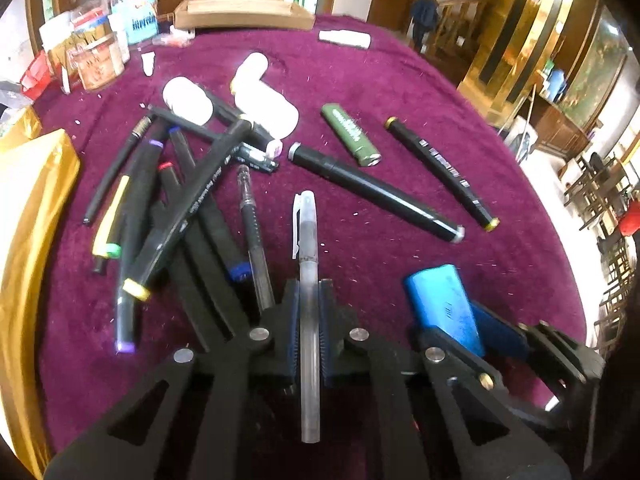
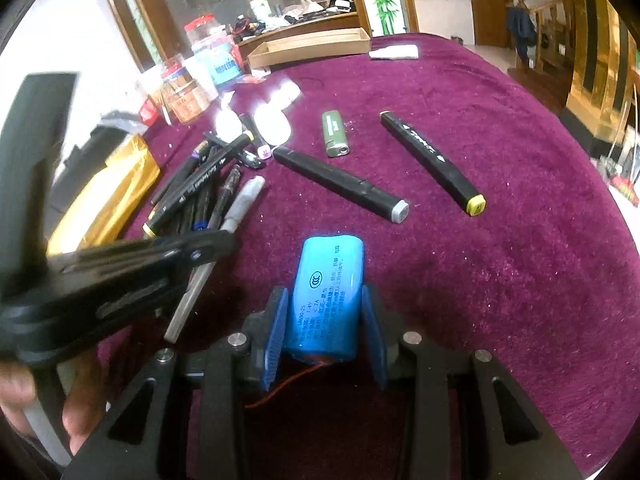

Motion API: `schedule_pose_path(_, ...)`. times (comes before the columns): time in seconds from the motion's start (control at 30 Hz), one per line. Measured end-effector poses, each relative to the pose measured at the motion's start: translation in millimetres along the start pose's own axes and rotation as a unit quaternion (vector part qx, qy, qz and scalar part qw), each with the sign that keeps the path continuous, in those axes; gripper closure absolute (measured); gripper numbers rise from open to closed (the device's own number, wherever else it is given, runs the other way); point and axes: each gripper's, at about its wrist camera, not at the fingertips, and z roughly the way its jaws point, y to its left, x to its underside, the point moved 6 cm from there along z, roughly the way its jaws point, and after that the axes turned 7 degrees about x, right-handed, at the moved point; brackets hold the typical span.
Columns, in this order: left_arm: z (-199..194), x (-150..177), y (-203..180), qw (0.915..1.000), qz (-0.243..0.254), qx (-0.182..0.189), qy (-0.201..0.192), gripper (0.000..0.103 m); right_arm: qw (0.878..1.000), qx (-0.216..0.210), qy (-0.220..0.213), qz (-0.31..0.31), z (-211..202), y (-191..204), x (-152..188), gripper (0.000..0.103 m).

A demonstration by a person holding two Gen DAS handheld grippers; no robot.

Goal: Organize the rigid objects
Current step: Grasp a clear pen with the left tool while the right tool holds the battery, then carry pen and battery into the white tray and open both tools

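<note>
1. We log the left gripper [image 1: 309, 312] with its jaws drawn nearly together, clenched on a translucent pen [image 1: 308, 280]. The blue pads [image 1: 294, 316] press the barrel from both sides; the pen runs straight along the fingers, its clipped cap pointing toward the middle of the table [image 1: 440, 80] and its tail reaching back past the pads.
2. In the right wrist view the same left gripper [image 2: 208, 252] crosses the lower left, the pen [image 2: 240, 208] sticking out beyond its tips beside the pen pile.
3. The right gripper [image 2: 324, 312] has its jaws spread about as wide as a blue battery pack [image 2: 326, 296] and grasps it. Both blue pads [image 2: 276, 332] lie along the pack's long sides; whether the right-hand pad fully touches, we cannot tell. A red wire [image 2: 288, 384] trails from the pack's rear end.
4. From the left wrist view the battery pack [image 1: 440, 304] sits near the table's near edge, just right of the left gripper, with the right gripper [image 1: 460, 320] around it.
5. A heap of markers and pens [image 1: 180, 208] lies toward the table's left edge, with white bottles [image 1: 264, 108] behind it.
6. Loose toward the middle: a black marker with grey ends [image 1: 372, 188], a green lighter [image 1: 352, 136], and a yellow-capped marker [image 1: 440, 172], each apart from the others.
7. A cardboard tray [image 1: 244, 12] sits at the far edge, jars [image 1: 132, 12] at the far left corner.
</note>
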Motion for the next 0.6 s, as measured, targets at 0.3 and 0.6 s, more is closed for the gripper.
schedule_pose_path(0.3, -68, -2, 1, 0.9962, 0.026, -0.026, -0.079, 0.097, 0.994, -0.072, -0.014, 0.08, -16, 1, -2, 0.084)
schedule_pose_path(0.6, -106, 9, 45, 0.9937, -0.016, -0.027, -0.108, 0.097, 1.0, 0.018, -0.001, -0.025, -18, 44, -1, 0.086)
